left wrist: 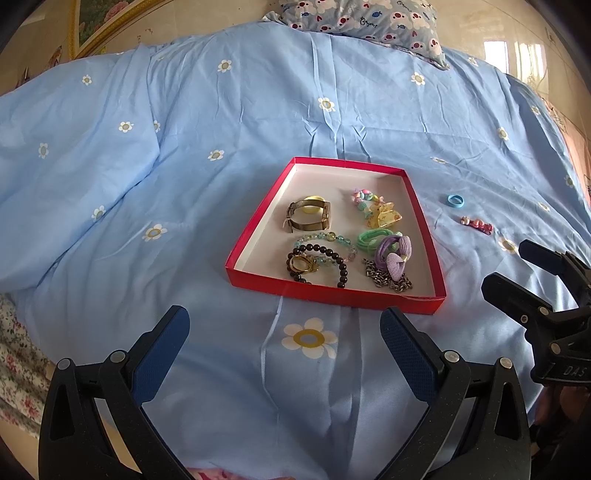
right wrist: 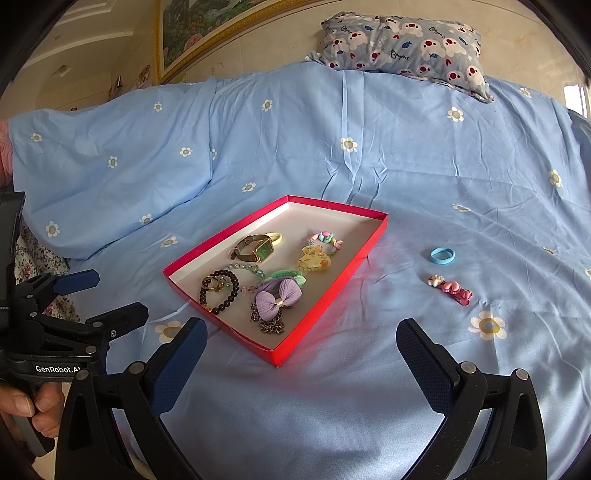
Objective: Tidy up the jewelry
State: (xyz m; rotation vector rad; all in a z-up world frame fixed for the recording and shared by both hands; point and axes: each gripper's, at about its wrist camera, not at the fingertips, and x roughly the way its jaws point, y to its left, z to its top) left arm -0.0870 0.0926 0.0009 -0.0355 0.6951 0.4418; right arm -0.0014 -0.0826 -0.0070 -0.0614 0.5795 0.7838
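A shallow red tray (left wrist: 334, 291) (right wrist: 325, 291) lies on the blue bedcover and holds a watch (left wrist: 308, 218) (right wrist: 255, 249), a dark bead bracelet (left wrist: 317, 264) (right wrist: 218, 290), a purple bow hair tie (left wrist: 393, 254) (right wrist: 277, 299), a chain (left wrist: 388, 278) and a yellow hair claw (left wrist: 382, 218) (right wrist: 314, 262). To the tray's right on the cover lie a blue ring band (left wrist: 454, 201) (right wrist: 442, 255) and a pink hair clip (left wrist: 477, 224) (right wrist: 450, 290). My left gripper (left wrist: 284, 328) is open, near the tray's front edge. My right gripper (right wrist: 301, 341) is open, in front of the tray's right corner.
A patterned pillow (left wrist: 369, 22) (right wrist: 406, 44) lies at the far end of the bed. A framed picture (right wrist: 192, 33) hangs on the wall at the back left. A hand (right wrist: 33, 410) holds the left gripper's handle. A floral sheet (left wrist: 14, 369) shows at the bed's left edge.
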